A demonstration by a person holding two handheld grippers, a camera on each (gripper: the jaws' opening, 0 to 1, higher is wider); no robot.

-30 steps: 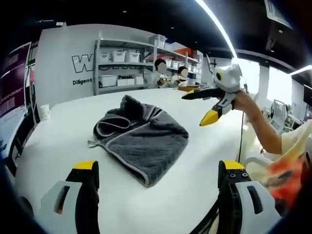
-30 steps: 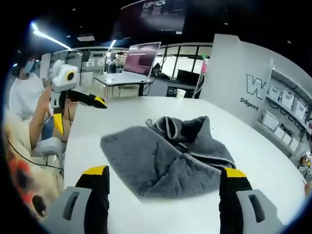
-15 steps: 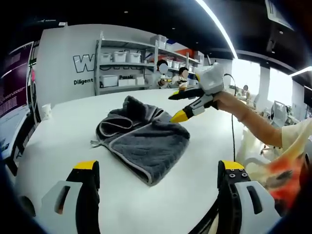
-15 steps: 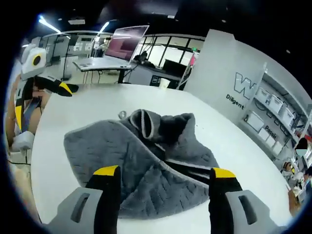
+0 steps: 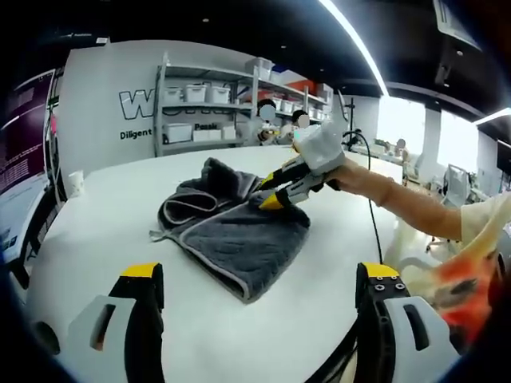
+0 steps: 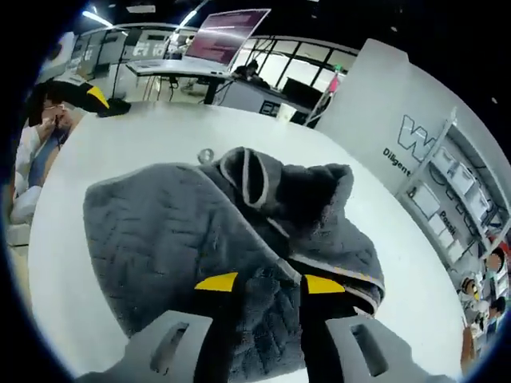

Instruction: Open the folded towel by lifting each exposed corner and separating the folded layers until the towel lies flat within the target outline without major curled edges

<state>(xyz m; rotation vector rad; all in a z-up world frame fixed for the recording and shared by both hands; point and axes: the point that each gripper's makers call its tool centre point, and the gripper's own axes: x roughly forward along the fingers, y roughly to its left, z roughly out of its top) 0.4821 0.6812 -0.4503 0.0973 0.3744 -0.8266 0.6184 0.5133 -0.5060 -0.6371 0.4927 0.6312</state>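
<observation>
Now our right gripper (image 6: pixel 259 282), jaws narrowed over the crumpled grey towel (image 5: pixel 231 219), grasp unclear; left gripper (image 5: pixel 259 279) wide, shelving (image 5: pixel 207 100) beyond.

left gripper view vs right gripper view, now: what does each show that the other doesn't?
Left gripper view: the right gripper from outside, down at the towel's far edge, with the person's forearm behind it, plus a shelf of bins.

Right gripper view: a close look along its own jaws at the towel's pale-trimmed fold, with the jaws narrowed over it, plus a desk with a screen.

Both: the grey towel folded on the white table.
</observation>
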